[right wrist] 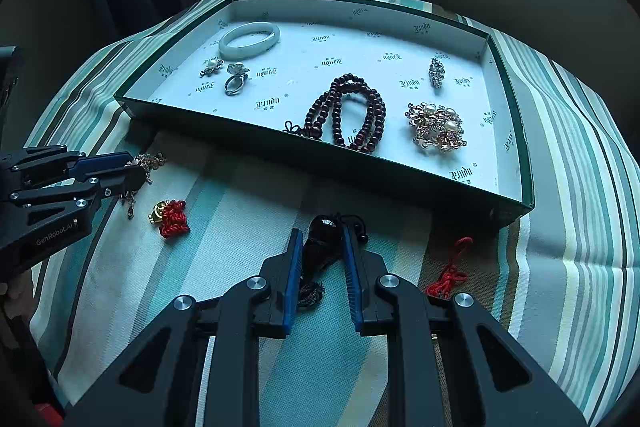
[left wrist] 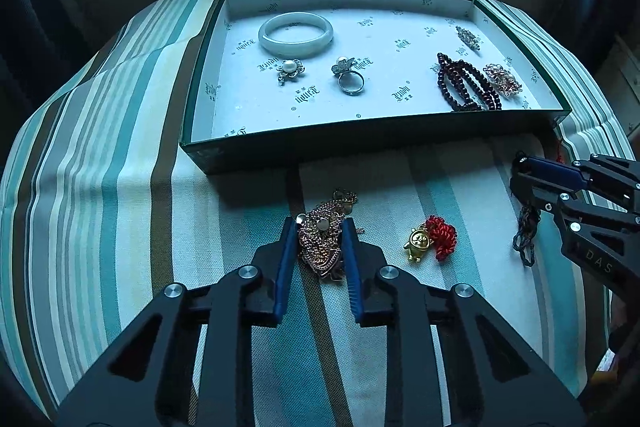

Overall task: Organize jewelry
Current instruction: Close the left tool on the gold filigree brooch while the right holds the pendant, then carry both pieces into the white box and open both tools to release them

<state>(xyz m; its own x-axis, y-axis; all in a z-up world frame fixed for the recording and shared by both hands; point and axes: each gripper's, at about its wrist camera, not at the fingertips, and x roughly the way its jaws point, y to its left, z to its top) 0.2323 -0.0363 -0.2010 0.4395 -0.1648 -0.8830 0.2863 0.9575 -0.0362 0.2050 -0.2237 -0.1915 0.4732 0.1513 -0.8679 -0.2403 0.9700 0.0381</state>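
Note:
A green box lid [left wrist: 360, 131] [right wrist: 400, 183] with white lining holds a white bangle [left wrist: 296, 35] [right wrist: 249, 40], a pearl brooch [left wrist: 291, 69], a ring [left wrist: 349, 75] [right wrist: 236, 79], dark red beads [left wrist: 466, 83] [right wrist: 348, 113] and two crystal brooches [right wrist: 436, 127] [right wrist: 437, 71]. My left gripper [left wrist: 320, 227] [right wrist: 136, 173] is shut on a rose-gold chain pile [left wrist: 322, 243] on the cloth. My right gripper [right wrist: 322, 235] [left wrist: 524, 179] is shut on a black cord bracelet [right wrist: 320, 251] [left wrist: 526, 235].
A gold charm with red knotted cord [left wrist: 430, 239] [right wrist: 170, 217] lies on the striped tablecloth [left wrist: 120, 187] between the grippers. A loose red cord [right wrist: 450, 269] lies by the box's near right corner. The cloth falls away at the table edges.

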